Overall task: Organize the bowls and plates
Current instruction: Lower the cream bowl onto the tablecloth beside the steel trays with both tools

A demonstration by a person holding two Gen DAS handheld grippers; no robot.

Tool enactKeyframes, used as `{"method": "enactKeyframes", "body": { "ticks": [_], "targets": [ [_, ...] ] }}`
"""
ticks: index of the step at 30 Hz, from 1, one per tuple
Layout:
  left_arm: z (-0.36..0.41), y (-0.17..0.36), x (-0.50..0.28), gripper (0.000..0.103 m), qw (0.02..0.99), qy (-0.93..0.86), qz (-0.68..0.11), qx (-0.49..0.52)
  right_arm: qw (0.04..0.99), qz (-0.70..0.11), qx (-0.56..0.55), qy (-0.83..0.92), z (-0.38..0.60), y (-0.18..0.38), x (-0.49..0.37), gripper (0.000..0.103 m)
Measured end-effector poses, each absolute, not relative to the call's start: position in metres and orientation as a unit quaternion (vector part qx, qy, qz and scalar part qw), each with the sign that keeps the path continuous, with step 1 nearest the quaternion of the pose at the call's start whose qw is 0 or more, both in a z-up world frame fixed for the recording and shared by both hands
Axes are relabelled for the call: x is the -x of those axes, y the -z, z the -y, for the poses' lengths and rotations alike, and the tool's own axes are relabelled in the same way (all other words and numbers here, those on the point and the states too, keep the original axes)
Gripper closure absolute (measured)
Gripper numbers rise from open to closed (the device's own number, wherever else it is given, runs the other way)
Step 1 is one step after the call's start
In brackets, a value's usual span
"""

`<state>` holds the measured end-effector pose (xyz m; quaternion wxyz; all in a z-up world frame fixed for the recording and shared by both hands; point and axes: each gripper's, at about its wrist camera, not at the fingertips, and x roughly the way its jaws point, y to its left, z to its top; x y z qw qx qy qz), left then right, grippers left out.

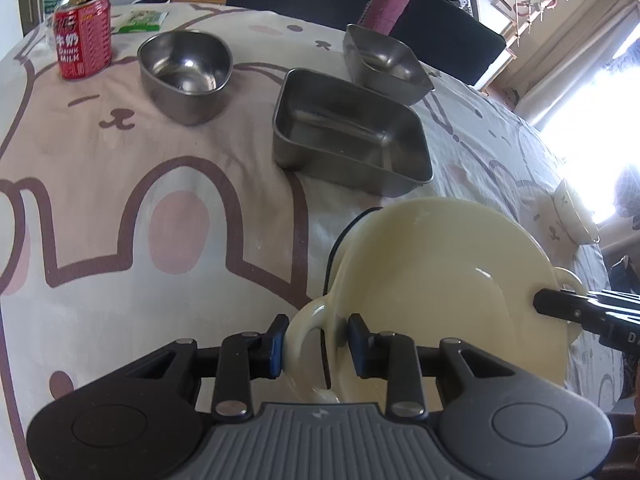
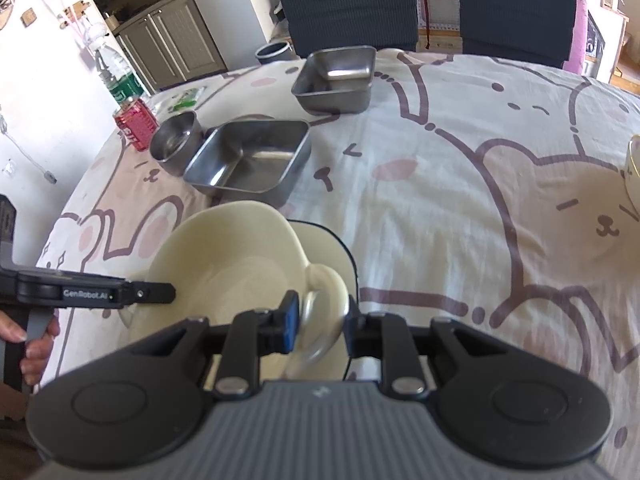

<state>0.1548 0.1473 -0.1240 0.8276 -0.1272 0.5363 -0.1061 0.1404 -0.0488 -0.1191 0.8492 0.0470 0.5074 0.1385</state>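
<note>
Two hand-held grippers, left (image 1: 316,346) and right (image 2: 320,322), each clamp a handle of the cream bowl (image 1: 440,276); next, probably lowering it squarely onto the near white plate (image 2: 332,248).

chairs (image 2: 348,4) dark, far side | window (image 1: 592,112) bright | cabinets (image 2: 176,40) grey

left gripper (image 1: 316,346): jaws closed around cream bowl's (image 1: 440,280) near loop handle, pads at either side; right gripper (image 2: 320,320): jaws clamped on opposite handle; grippers face each other across bowl; bare fingers (image 2: 34,344) wrap left grip
</note>
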Motion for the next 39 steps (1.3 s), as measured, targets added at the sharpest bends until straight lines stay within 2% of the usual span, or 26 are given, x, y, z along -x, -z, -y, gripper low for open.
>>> {"method": "enactKeyframes", "body": {
  "ticks": [39],
  "targets": [
    [-0.133, 0.115, -0.152, 0.074, 0.839, 0.111, -0.528, 0.068, 0.818, -0.554, -0.102, -0.116, 0.067, 0.149, -0.151, 0.072]
  ]
}}
